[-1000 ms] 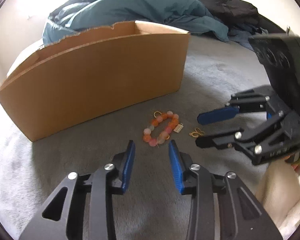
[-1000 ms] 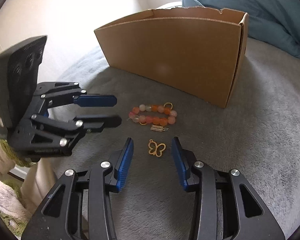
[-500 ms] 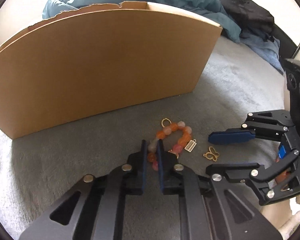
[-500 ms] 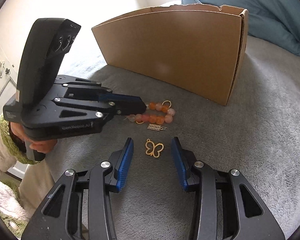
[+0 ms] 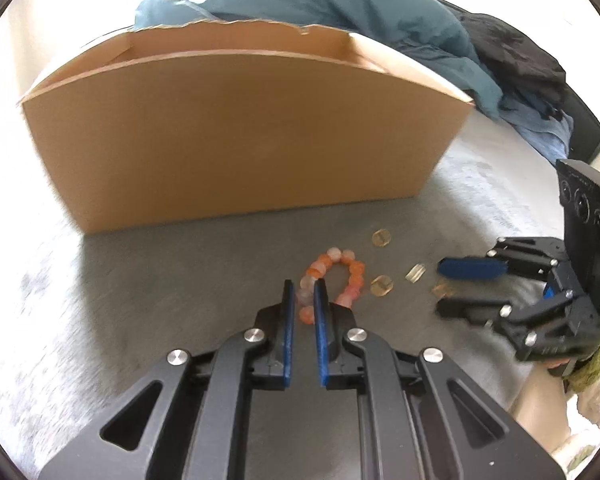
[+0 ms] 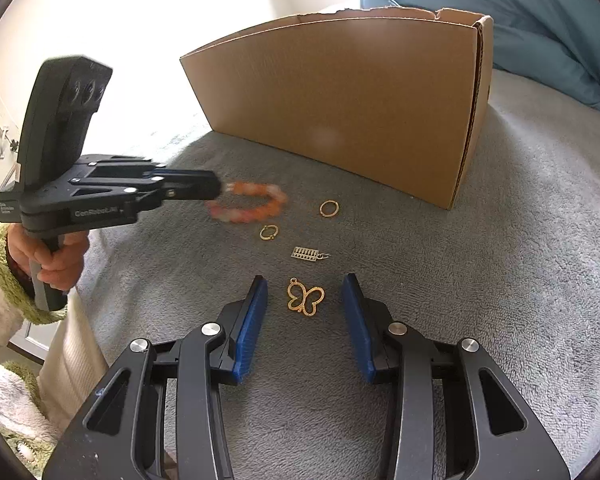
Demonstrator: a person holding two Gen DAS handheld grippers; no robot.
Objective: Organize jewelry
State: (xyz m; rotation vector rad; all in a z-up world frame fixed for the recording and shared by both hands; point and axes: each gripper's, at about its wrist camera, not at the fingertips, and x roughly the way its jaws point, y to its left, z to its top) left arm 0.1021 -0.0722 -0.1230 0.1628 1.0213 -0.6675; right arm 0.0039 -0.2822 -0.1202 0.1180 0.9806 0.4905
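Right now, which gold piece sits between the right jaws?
The butterfly pendant, flat on the grey blanket between the open right jaws. The two gold rings and the ladder-shaped charm lie farther out, toward the box.

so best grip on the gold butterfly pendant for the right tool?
Come straight down from above with the right tool; the butterfly pendant already lies between its open pads. It lies flat on the grey blanket, so there is no raised edge to catch. I'd pinch across the narrow body between the wings, pressing slightly into the soft pile, rather than spanning the thin openwork wing tips.
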